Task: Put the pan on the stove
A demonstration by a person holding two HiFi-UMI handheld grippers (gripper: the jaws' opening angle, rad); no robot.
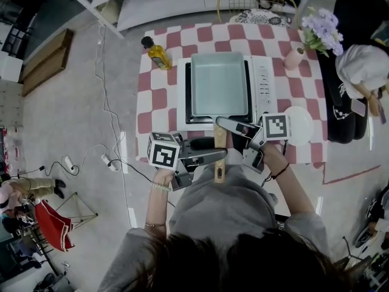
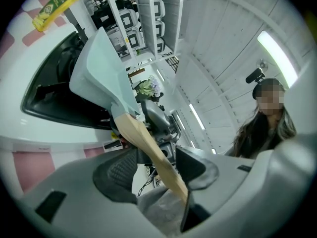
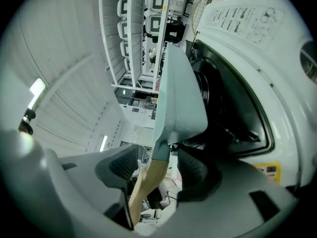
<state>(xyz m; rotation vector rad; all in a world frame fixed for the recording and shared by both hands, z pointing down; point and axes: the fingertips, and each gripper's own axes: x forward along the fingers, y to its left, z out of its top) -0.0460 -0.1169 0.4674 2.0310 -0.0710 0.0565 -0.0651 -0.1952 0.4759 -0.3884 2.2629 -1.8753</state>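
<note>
A square pale-blue pan (image 1: 219, 84) sits flat on the white stove (image 1: 262, 81), its wooden handle (image 1: 219, 163) pointing toward me over the table's front edge. My left gripper (image 1: 214, 151) reaches in from the left and my right gripper (image 1: 234, 140) from the right, both at the handle. In the left gripper view the handle (image 2: 153, 152) runs between the spread jaws of the left gripper (image 2: 156, 167), whose pads do not press it. The right gripper view shows the handle (image 3: 148, 180) likewise between the open jaws of the right gripper (image 3: 158, 170), with the pan (image 3: 181, 93) ahead.
An oil bottle (image 1: 158, 53) stands at the back left of the red-checked table (image 1: 158, 102). A vase of purple flowers (image 1: 316, 35) is at the back right, a white plate (image 1: 299, 125) right of the stove. Cables trail on the floor to the left.
</note>
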